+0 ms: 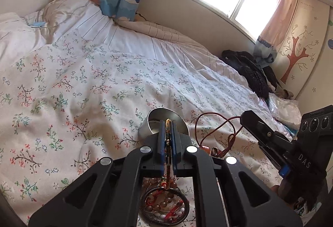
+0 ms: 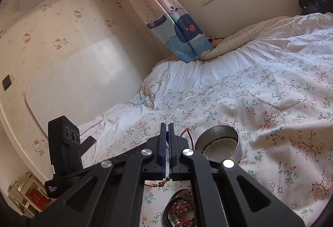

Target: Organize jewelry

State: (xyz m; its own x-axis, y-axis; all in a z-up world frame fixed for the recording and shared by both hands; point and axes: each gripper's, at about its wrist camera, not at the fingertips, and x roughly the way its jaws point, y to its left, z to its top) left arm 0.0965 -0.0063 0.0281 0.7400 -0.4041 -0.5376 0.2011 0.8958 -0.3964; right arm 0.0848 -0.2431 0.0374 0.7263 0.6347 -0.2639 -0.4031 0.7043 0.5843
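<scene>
A braided gold-and-green cord bracelet (image 1: 168, 133) was seen clamped between the blue-padded fingers of the left gripper (image 1: 167, 125), the fingers drawn tight onto it. Its looped end stood out just past the fingertips, and its tail ran back between the pads and down behind them, where a small metal clasp and a knotted gold tassel could be made out. The loop was held over the open mouth of a round metal tin (image 1: 164, 126) resting on the bed (image 1: 83, 73) — tilted, with its shiny inner wall turned toward the camera.

Below the left gripper a heap of other jewelry (image 1: 164, 204) lay on the floral bedcover: a dark twisted bangle, brown and amber beads, red knotted cord and a few white beads. A thin red string necklace (image 1: 216, 125) was looped on the cover to the right of the tin.

In the right wrist view the right gripper (image 2: 167, 130) was seen with its fingers pressed together; whether anything was caught between them could not be told, though a beaded red-and-green cord (image 2: 160, 183) showed just under the base of the fingers. The tin (image 2: 218, 141) lay just to the right of that gripper, and the bead heap (image 2: 181, 208) lay beneath it.
</scene>
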